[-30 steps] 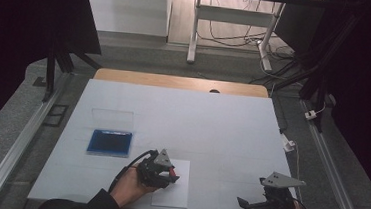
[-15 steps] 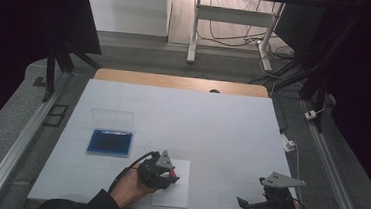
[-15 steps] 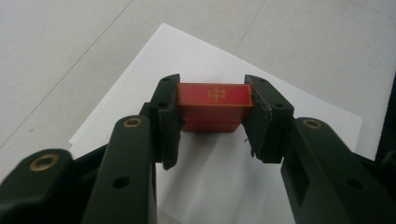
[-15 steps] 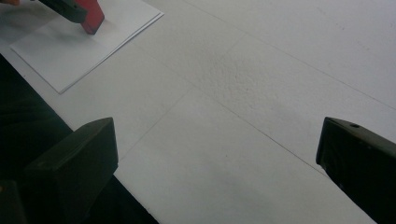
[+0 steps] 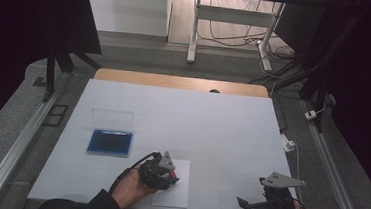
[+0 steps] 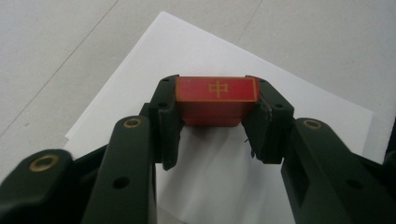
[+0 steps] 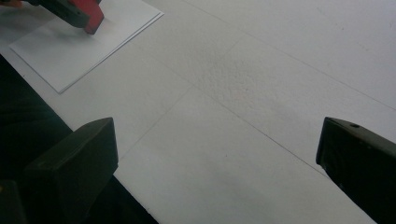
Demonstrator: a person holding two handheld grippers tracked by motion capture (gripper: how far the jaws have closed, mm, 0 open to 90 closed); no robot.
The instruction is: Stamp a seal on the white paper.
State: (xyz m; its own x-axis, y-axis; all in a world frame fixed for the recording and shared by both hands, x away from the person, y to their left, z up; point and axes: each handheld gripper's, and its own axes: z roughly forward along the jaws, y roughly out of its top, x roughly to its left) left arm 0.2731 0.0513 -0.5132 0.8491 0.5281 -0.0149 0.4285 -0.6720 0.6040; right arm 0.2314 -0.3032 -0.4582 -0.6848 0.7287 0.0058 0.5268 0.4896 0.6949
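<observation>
On the left of the white surface (image 5: pixel 212 116) lies a blue tray (image 5: pixel 110 142), with a clear lid (image 5: pixel 113 117) just behind it, both well apart from the hands. Right of the tray, the left claw (image 5: pixel 170 174) is clamped on a red block (image 6: pixel 215 100) with a gold character on its top face, one jaw pressing each end. The block is held low over a white sheet of paper (image 5: pixel 175 190) near the front edge. At the front right corner, the right claw (image 5: pixel 244 204) hovers over bare surface, its jaws wide apart with nothing between them.
</observation>
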